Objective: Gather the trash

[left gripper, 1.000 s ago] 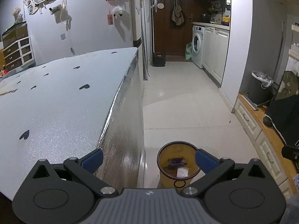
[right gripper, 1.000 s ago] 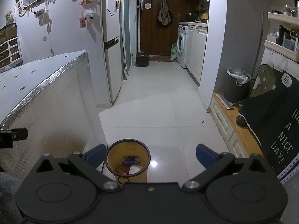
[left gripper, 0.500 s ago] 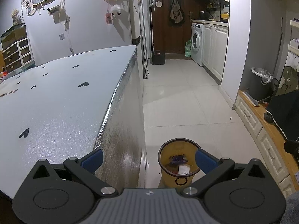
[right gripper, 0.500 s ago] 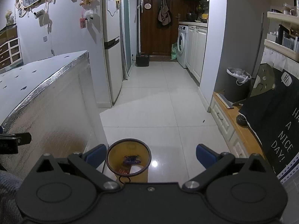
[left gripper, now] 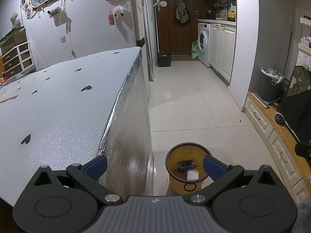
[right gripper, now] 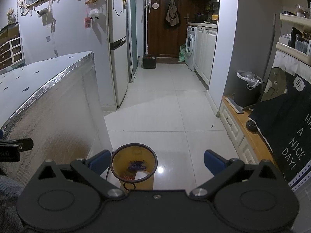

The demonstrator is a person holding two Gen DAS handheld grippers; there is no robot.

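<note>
Pulled back a little from the yellow trash bin (left gripper: 187,171). Bin now seen slightly further up between both grippers' fingers.

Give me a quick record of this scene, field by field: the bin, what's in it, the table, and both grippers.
bin: yellow wastebasket on the tiled floor, beside the table's end
bin contents: purple wrapper, white scrap of paper
table: silver foil-covered table with black heart marks, nothing on the part in view
left gripper: jaws open, empty
right gripper: jaws open, empty
other bin: dark lined trash can by the right wall
</note>
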